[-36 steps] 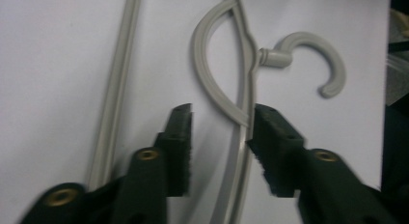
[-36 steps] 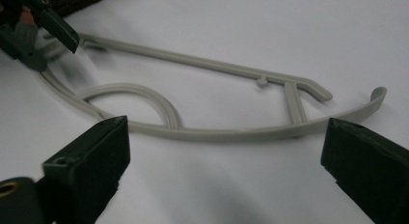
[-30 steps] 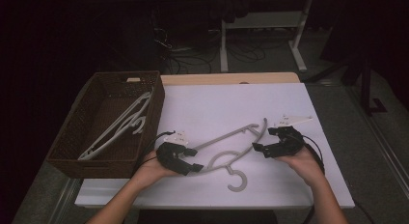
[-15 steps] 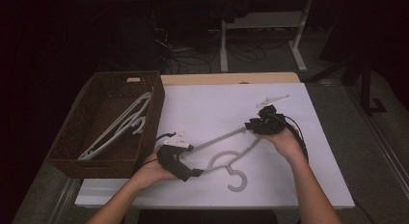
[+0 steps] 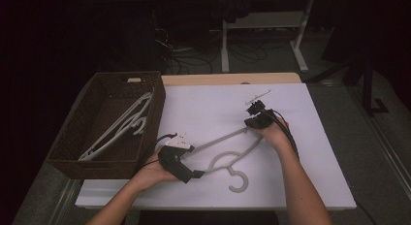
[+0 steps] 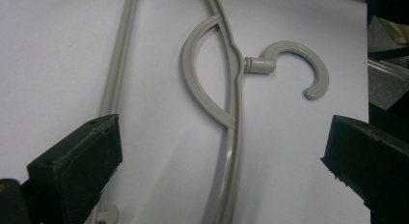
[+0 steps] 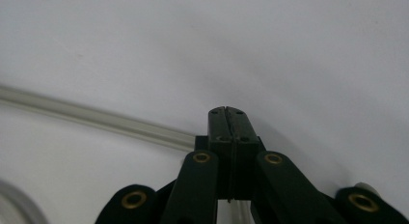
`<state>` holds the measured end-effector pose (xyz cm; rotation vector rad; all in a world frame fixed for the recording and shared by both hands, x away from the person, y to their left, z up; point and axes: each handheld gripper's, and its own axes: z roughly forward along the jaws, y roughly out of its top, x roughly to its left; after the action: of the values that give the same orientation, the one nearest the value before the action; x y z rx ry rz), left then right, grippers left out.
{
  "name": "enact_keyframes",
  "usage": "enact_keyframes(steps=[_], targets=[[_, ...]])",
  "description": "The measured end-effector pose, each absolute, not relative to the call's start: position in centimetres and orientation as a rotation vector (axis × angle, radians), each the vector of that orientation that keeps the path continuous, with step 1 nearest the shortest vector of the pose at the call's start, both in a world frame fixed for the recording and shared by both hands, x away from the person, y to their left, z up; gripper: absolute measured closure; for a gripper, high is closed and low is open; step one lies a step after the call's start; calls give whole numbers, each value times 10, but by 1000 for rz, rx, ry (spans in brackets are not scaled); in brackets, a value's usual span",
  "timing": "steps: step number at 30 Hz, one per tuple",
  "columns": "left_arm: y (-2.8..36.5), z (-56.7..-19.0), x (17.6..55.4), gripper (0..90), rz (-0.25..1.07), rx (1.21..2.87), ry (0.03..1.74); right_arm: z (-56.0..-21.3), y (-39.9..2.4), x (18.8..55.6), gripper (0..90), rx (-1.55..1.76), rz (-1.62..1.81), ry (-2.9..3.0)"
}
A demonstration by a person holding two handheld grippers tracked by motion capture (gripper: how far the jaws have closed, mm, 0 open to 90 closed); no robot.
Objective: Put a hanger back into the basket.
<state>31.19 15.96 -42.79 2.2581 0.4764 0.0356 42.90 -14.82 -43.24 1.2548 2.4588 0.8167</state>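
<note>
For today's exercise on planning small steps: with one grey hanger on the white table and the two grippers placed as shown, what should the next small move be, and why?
Probably close the left gripper: its fingers stand open either side of the hanger. The right gripper looks shut at the hanger's far end, and the basket holding other hangers sits beside the left hand.

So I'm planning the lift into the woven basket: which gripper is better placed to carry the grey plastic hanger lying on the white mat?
Right. The right gripper looks shut on the grey plastic hanger at its arm end, while the left gripper is open, jaws straddling the hanger without gripping. The brown woven basket lies on the left, though.
</note>
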Motion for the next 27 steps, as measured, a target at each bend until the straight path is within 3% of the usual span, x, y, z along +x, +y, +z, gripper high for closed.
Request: enact_keyframes(steps=[12, 15, 21, 26, 27], targets=[[154, -429, 309, 1, 30, 2288, 432, -443, -146, 438, 896, 1320, 730, 2484], [148, -432, 308, 90, 18, 2317, 390, -442, -144, 439, 896, 1339, 710, 2490], [136, -441, 311, 164, 0, 2375, 360, -441, -142, 441, 898, 1336, 687, 2502], [130, -446, 314, 347, -28, 2434, 340, -441, -141, 442, 898, 1335, 679, 2504], [129, -447, 315, 347, -35, 2442, 338, -441, -141, 442, 898, 1335, 679, 2504]])
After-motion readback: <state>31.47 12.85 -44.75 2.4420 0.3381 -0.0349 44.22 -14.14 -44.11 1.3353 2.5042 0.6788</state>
